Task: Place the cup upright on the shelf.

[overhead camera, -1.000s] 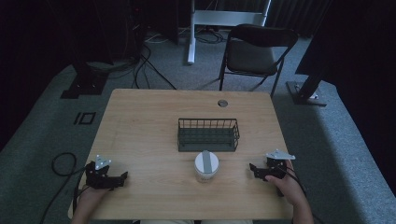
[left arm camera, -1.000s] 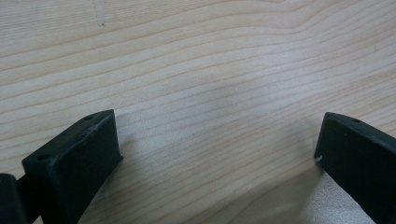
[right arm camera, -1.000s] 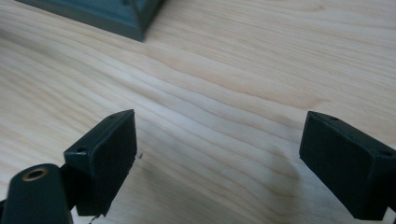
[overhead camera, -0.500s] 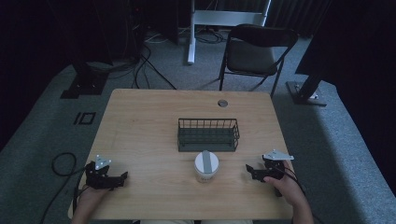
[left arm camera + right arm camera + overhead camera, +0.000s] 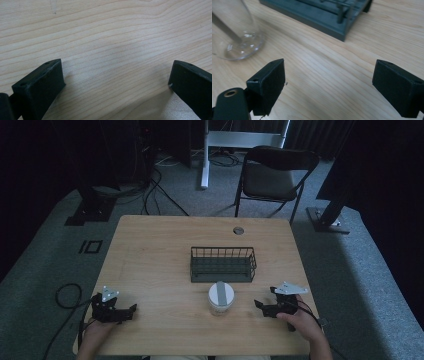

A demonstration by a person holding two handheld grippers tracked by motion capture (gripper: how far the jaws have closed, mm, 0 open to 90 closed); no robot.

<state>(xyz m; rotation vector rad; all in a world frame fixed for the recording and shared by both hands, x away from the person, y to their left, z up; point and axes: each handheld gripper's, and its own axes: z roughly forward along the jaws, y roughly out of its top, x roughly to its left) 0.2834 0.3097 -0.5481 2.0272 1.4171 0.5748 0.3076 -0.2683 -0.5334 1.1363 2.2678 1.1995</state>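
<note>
Seen from the high view: a wooden bench [image 5: 150, 255] with a clear glass jar [image 5: 220, 297] standing upright near the front edge, a pale grey lid on top. Just behind the jar, a dark wire basket [image 5: 223, 264], near it but apart. Farther back, toward the far edge, a small round grommet [image 5: 238, 230]. To the right of the jar, the right gripper [image 5: 261, 306], held in a hand [image 5: 300, 317] low over the bench, tips turned toward the jar yet clear of it. At the front left, well apart from the jar, the left gripper [image 5: 131, 310] in the other hand [image 5: 95, 332], resting low on the wood. In the left gripper view: the left gripper [image 5: 116, 75] spread wide, both black jaws apart, bare wood grain between them and nothing held. In the right gripper view: the right gripper [image 5: 329, 75] likewise wide apart and empty, with the base of the jar [image 5: 235, 37] at upper left beyond the jaw on that side, not touching, and a corner of the basket [image 5: 332, 22] ahead across the top. Behind the bench on the carpet, a folding chair [image 5: 272, 175].
</note>
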